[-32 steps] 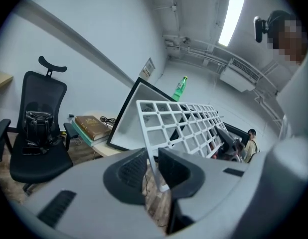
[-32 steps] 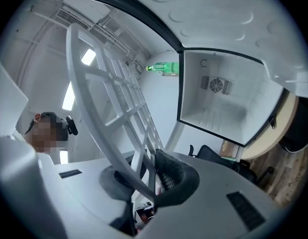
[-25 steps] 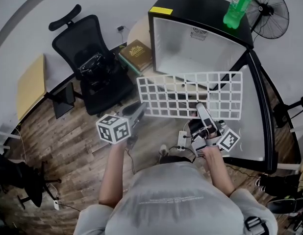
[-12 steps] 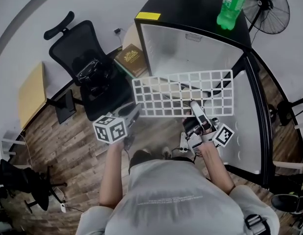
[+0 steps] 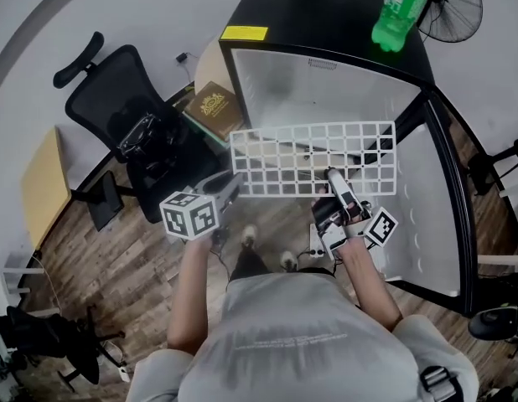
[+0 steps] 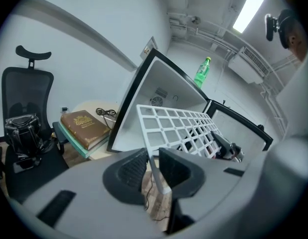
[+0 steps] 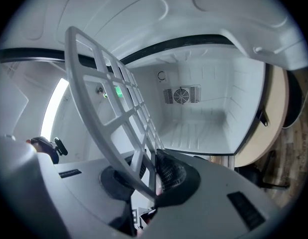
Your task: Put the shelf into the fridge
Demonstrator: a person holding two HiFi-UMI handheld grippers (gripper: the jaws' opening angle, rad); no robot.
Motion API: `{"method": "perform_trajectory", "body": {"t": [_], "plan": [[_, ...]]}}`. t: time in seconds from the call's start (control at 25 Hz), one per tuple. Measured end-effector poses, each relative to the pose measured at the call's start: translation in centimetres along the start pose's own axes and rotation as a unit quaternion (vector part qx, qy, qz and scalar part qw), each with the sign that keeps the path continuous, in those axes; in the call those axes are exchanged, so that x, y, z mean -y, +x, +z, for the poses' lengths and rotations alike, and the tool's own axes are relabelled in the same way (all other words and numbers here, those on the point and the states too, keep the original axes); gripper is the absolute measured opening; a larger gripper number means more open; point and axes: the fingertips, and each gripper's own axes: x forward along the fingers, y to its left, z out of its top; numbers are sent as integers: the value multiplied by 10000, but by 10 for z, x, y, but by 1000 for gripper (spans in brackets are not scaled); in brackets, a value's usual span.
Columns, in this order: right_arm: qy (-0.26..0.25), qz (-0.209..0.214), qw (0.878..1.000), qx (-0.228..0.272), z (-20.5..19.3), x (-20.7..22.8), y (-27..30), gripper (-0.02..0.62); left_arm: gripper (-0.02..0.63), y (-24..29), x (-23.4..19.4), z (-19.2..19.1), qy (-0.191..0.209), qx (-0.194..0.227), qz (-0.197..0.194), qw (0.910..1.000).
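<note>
Left gripper is clamped on the left corner of the shelf, its forearm stretched forward. The shelf is held just before the open fridge. The right gripper is clamped on its near edge.

No legible text in any view.

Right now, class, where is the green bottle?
In the head view, the green bottle stands upright at the upper right, on the black top of the fridge near its right edge. The fan is just to its right.
</note>
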Motion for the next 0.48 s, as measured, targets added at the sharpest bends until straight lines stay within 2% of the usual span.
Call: {"method": "perform_trajectory", "body": {"t": [0.32,0.48], "plan": [[131,-383,9947,948,16,29,-1,69,75,42,-19,22,199,-495,-633,9966],[127,-553,9907,1238,23,44,3,69,75,61,-30,29,209,-703,-827,9939]]}}
